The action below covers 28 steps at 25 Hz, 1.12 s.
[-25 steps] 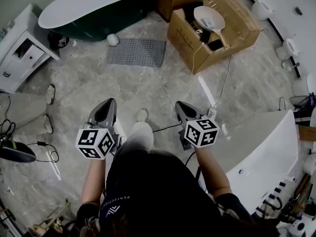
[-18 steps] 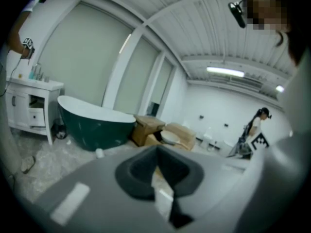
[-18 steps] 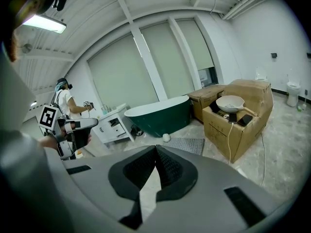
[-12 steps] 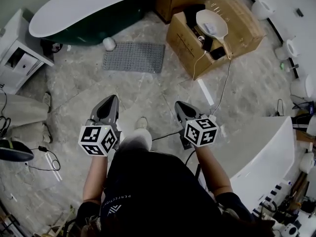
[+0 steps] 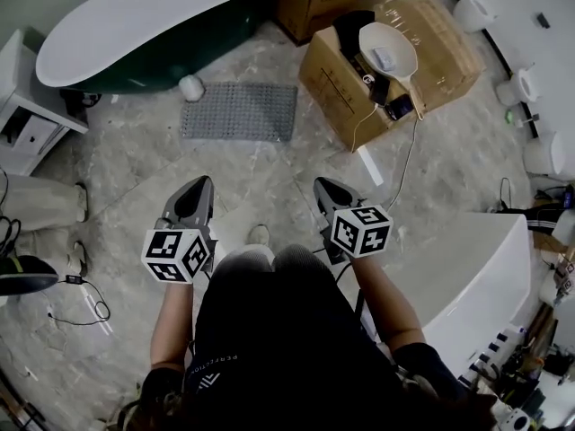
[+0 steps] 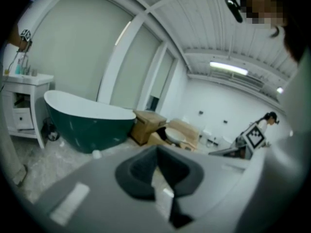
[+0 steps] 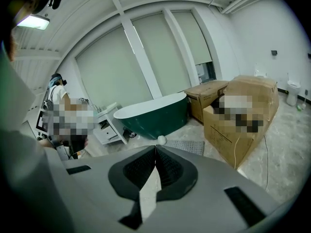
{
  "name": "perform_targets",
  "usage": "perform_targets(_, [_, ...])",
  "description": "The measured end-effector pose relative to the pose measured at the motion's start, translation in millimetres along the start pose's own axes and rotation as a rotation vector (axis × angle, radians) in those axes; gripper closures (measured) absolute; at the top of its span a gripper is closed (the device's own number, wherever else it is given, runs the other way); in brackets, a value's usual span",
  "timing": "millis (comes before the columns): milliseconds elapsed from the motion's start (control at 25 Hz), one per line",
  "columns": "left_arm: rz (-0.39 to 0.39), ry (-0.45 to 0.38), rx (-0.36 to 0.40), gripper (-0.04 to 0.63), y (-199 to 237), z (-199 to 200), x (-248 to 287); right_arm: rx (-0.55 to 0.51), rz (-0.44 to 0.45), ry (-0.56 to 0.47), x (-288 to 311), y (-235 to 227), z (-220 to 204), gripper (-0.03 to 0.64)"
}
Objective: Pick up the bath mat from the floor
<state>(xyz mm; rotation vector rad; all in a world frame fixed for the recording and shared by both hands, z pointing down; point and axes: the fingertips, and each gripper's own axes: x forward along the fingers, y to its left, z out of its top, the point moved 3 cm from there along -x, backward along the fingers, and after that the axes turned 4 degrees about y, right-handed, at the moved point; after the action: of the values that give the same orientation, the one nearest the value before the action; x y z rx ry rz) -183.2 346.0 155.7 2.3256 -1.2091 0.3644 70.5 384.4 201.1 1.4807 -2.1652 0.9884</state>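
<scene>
The bath mat (image 5: pixel 238 111) is a grey, nubbed rectangle lying flat on the marble floor in front of the dark green bathtub (image 5: pixel 135 25). In the head view both grippers are held out in front of the person, well short of the mat. My left gripper (image 5: pixel 199 187) points toward the mat's near edge, jaws together and empty. My right gripper (image 5: pixel 320 187) is level with it to the right, also shut on nothing. In the right gripper view the mat (image 7: pixel 187 145) shows just past the closed fingertips (image 7: pixel 155 147). The left gripper view shows closed jaws (image 6: pixel 156 148); the mat is hidden behind them.
A small white roll (image 5: pixel 190 87) lies at the mat's far left corner. Cardboard boxes (image 5: pixel 422 61) holding a white basin stand to the right of the mat, with a cable (image 5: pixel 406 164) trailing across the floor. A white cabinet (image 5: pixel 22 115) stands left, a white tub (image 5: pixel 467 277) lies right.
The person has walked forward: the mat, tub and boxes have come nearer in the head view. Both grippers have advanced with the person and stay shut.
</scene>
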Motion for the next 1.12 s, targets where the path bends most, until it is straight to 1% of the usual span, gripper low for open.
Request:
perform_targets(200, [-0.012, 0.002, -0.008, 0.589, 12.1, 7.4, 22.2, 0.006, -0.011, 0.02, 16.1, -12.8, 12.4, 0.617])
perform_targets(520, [0.014, -0.006, -0.012, 0.588, 34.0, 15.7, 56.7, 0.025, -0.022, 0.048, 63.0, -46.3, 31.4, 0.617])
perform_targets(760, [0.035, -0.015, -0.007, 0.588, 50.6, 23.9, 103.7, 0.028, -0.013, 0.078, 111.5, -75.6, 52.7, 0.617])
perform_targets(920, [0.069, -0.023, -0.028, 0.588, 64.1, 32.9, 137.1, 0.033, -0.022, 0.108, 142.3, -104.2, 68.2, 0.615])
perform_targets(960, [0.076, -0.021, -0.034, 0.588, 67.1, 35.6, 146.7, 0.034, -0.026, 0.119, 150.4, -112.6, 71.9, 0.61])
perform_targets(1000, [0.08, -0.017, -0.039, 0.588, 69.7, 38.3, 156.8, 0.036, -0.03, 0.131, 158.7, -120.8, 75.3, 0.587])
perform_targets(1120, [0.071, 0.009, -0.05, 0.588, 73.2, 42.0, 186.7, 0.048, -0.036, 0.169, 181.0, -142.4, 81.6, 0.584])
